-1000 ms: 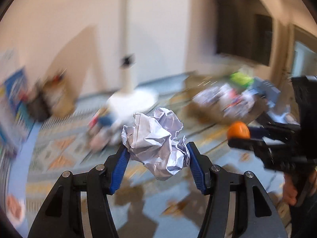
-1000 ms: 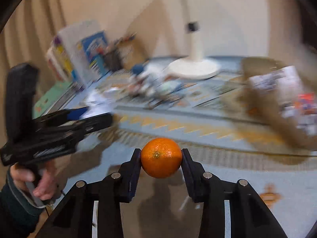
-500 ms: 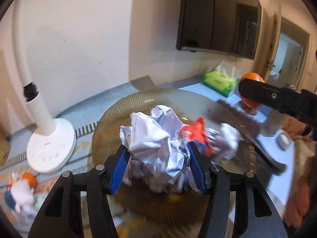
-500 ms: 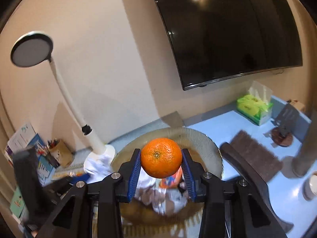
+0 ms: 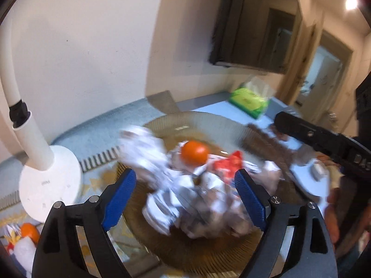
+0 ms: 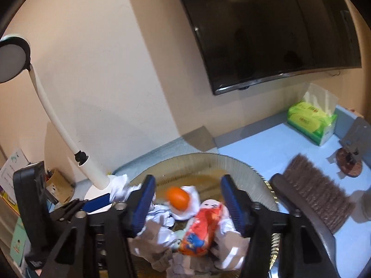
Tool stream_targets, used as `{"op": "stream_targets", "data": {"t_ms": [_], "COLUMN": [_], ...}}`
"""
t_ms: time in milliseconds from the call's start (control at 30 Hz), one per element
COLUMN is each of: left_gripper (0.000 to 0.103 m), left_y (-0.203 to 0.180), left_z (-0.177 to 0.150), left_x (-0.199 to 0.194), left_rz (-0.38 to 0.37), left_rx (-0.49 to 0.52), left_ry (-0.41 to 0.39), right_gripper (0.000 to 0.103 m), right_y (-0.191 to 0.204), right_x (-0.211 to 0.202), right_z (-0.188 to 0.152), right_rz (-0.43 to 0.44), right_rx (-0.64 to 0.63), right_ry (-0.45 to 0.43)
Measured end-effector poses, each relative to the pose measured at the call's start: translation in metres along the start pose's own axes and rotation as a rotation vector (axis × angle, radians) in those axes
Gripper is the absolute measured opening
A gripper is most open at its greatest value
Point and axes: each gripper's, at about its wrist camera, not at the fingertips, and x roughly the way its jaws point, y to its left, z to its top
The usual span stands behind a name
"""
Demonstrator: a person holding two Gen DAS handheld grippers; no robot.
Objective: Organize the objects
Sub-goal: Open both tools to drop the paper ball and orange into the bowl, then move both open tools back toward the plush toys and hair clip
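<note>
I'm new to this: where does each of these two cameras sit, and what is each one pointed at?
Left wrist: sits on the left claw, looking down past its opening blue pads at the amber bowl; the person's hand shows at right.
Right wrist: sits on the right claw, also opening, over that bowl; the left claw is at left.
Shared: bowl, orange, crumpled paper, lamp, tissue box.

A ribbed, translucent amber glass dish (image 6: 245, 169) has a glossy rim. Inside it lie crumpled white paper balls (image 6: 160, 234) with matt, creased surfaces, a shiny red plastic snack wrapper (image 6: 201, 229) and a smooth-skinned orange fruit (image 6: 178, 198). Right of the dish, a brush with coarse brown bristles (image 6: 317, 197) rests on the matt pale-blue tabletop (image 6: 266, 148). Left of the dish stands a smooth white plastic lamp (image 5: 44, 178). Behind the dish hangs a glossy black screen (image 6: 266, 30). A green plastic-wrapped tissue pack (image 6: 310, 120) sits beyond.
</note>
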Motion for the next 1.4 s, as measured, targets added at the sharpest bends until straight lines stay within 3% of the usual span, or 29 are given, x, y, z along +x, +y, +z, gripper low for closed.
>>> {"op": "stream_targets", "data": {"t_ms": [167,267,300,333,400,500,600,700,800,967,1033,1067,1200,1400], "left_gripper": [0.086,0.086,0.086,0.086,0.086,0.089,0.101,0.103,0.103,0.102,0.102,0.102,0.102,0.102], "left_y": [-0.003,0.001,0.002,0.004,0.008,0.023,0.040,0.062,0.092,0.149,0.160,0.163,0.158,0.150], "left_z": [-0.015,-0.028,-0.034,-0.041,-0.058,-0.084,-0.113,-0.142,-0.163,-0.200,-0.213,-0.214,-0.216,-0.218], "left_x": [-0.055,-0.090,-0.106,-0.119,-0.152,-0.193,-0.234,-0.264,-0.257,-0.209,-0.196,-0.197,-0.200,-0.196], "left_rz": [-0.051,-0.027,-0.018,-0.008,0.039,0.108,0.206,0.293,0.381,0.439,0.435,0.452,0.462,0.469], "left_rx": [0.001,-0.005,-0.007,-0.008,-0.019,-0.067,-0.149,-0.186,-0.227,-0.345,-0.398,-0.422,-0.387,-0.354], "left_ry": [-0.038,-0.066,-0.080,-0.092,-0.122,-0.165,-0.231,-0.307,-0.255,-0.169,-0.204,-0.186,-0.203,-0.172], "right_gripper": [0.063,0.064,0.066,0.079,0.098,0.100,0.100,0.101,0.103,0.103,0.103,0.103,0.103,0.103], "right_y": [0.021,0.042,0.051,0.060,0.077,0.103,0.130,0.150,0.164,0.175,0.176,0.179,0.189,0.197], "right_x": [-0.037,-0.059,-0.066,-0.072,-0.085,-0.101,-0.098,-0.086,-0.060,-0.009,-0.001,0.000,-0.012,-0.012], "right_z": [-0.007,-0.015,-0.019,-0.023,-0.034,-0.050,-0.068,-0.095,-0.128,-0.180,-0.193,-0.196,-0.201,-0.202], "right_rz": [0.020,0.011,0.011,0.007,0.002,0.036,0.086,0.122,0.154,0.185,0.163,0.141,0.103,0.061], "right_rx": [-0.027,-0.075,-0.090,-0.106,-0.123,-0.150,-0.198,-0.207,-0.202,-0.186,-0.197,-0.212,-0.271,-0.317], "right_ry": [-0.019,-0.041,-0.046,-0.050,-0.074,-0.101,-0.035,0.026,0.111,0.224,0.225,0.235,0.160,0.154]}}
